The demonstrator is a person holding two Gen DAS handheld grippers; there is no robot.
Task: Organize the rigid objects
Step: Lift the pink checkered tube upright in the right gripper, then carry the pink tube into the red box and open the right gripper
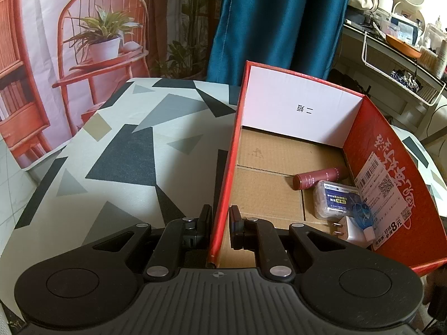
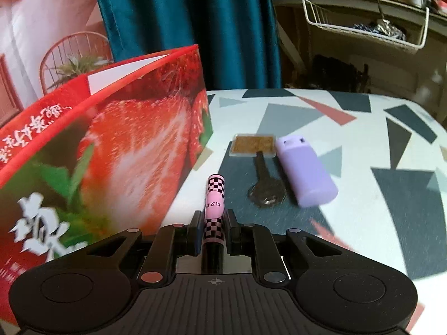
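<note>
My left gripper (image 1: 220, 217) is shut on the near left wall of the red cardboard box (image 1: 227, 167), one finger outside and one inside. Inside the box lie a dark red tube (image 1: 318, 178), a clear plastic case (image 1: 333, 199), a white plug (image 1: 349, 230) and a small blue item (image 1: 363, 215). My right gripper (image 2: 213, 223) is shut on a pink checkered tube (image 2: 215, 201), held above the table beside the box's strawberry-printed outer wall (image 2: 111, 150). On the table lie a key (image 2: 265, 187), a lilac case (image 2: 307, 173) and a flat clear case with brown filling (image 2: 254, 145).
The table has a cloth with grey and black triangles (image 1: 125, 153). A blue curtain (image 1: 279, 22) hangs behind. A cluttered shelf with a white wire basket (image 2: 363, 19) stands at the back right. A printed backdrop with a red chair (image 1: 97, 42) is on the left.
</note>
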